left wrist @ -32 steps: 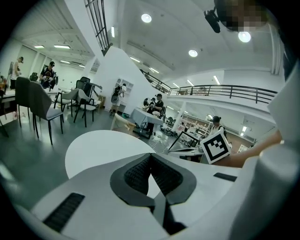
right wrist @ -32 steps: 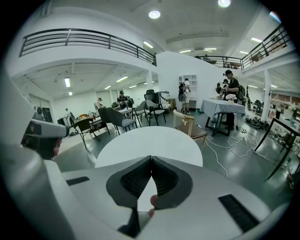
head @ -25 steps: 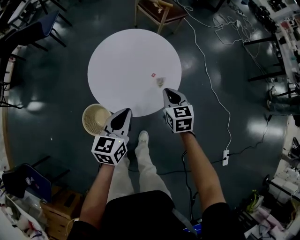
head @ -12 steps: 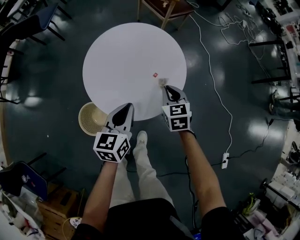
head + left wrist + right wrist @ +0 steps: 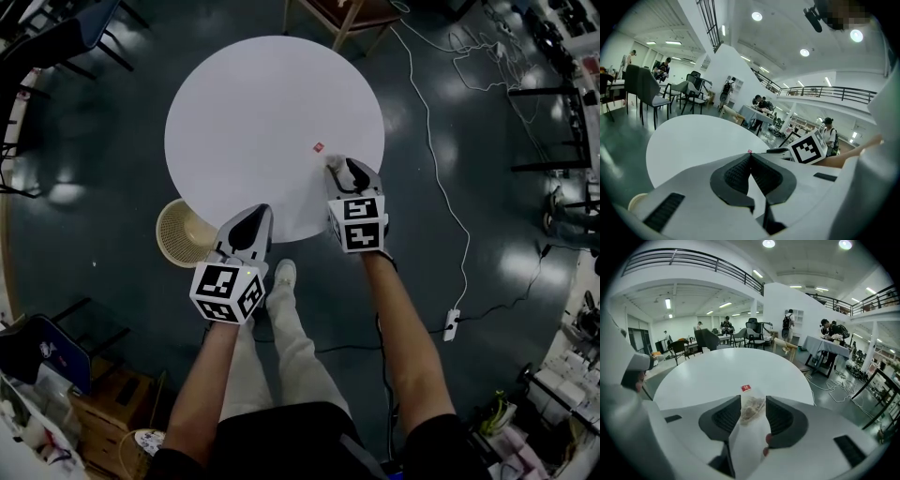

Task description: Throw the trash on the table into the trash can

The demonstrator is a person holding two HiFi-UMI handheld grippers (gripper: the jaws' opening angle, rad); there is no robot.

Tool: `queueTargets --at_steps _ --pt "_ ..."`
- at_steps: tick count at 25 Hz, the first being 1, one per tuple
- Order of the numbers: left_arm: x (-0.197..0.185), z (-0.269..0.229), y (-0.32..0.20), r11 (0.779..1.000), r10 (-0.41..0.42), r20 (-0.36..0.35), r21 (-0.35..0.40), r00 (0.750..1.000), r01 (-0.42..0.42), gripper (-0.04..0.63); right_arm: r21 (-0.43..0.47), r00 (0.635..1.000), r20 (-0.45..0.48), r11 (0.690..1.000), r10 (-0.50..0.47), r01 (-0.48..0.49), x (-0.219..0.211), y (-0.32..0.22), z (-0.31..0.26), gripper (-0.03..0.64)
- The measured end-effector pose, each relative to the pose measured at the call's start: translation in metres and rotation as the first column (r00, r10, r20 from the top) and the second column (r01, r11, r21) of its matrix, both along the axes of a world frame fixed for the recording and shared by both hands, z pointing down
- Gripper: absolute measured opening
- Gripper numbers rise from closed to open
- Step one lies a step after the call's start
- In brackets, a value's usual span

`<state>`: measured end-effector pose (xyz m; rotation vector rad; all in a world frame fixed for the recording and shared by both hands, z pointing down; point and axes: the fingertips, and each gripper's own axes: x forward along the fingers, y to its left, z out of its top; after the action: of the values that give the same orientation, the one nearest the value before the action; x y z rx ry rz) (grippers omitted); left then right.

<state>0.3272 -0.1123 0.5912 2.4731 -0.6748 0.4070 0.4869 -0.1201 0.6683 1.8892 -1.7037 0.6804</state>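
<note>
A small crumpled wad of trash lies near the right edge of the round white table, with a tiny red scrap just beyond it. My right gripper is at the wad. In the right gripper view its jaws are opening, and the wad sits between the dark pads with the red scrap ahead. My left gripper hovers at the table's near edge, shut and empty. A beige trash can stands on the floor to its left.
A wooden chair stands at the table's far side. A white cable runs across the dark floor on the right to a power strip. My legs and a shoe are below the table's edge. Boxes sit at the lower left.
My right gripper has moved forward over the table edge up to the crumpled wad. The left gripper has stayed at the near edge beside the trash can.
</note>
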Motion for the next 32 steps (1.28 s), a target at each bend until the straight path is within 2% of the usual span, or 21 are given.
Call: queueTargets --at_steps 3,7,11,18,32 --pt "-0.002 0.006 -0.001 1.0 -0.017 -0.002 -0.014 1.0 0.017 0.011 -0.018 0.999 -0.031 1.0 0.019 -0.02 0.003 -0.004 0.008 0.152" --pt "-0.003 0.009 -0.004 1.0 -0.023 0.0 -0.021 1.0 0.023 0.011 -0.018 0.998 -0.054 0.999 0.028 -0.03 0.002 -0.005 0.009 0.075" --pt "-0.004 0.011 -0.003 0.999 -0.021 0.004 -0.027 1.0 0.021 0.011 -0.018 0.998 -0.05 0.999 0.036 -0.037 0.002 -0.003 0.008 0.048" --pt "-0.006 0.005 0.003 0.999 -0.013 0.012 -0.034 1.0 0.014 0.011 -0.016 0.999 -0.035 0.999 0.04 -0.041 -0.004 0.004 -0.001 0.029" --pt "-0.012 -0.013 0.013 1.0 -0.02 0.02 0.002 1.0 0.02 0.011 0.072 0.998 0.04 0.996 0.04 -0.043 -0.021 0.017 -0.024 0.025"
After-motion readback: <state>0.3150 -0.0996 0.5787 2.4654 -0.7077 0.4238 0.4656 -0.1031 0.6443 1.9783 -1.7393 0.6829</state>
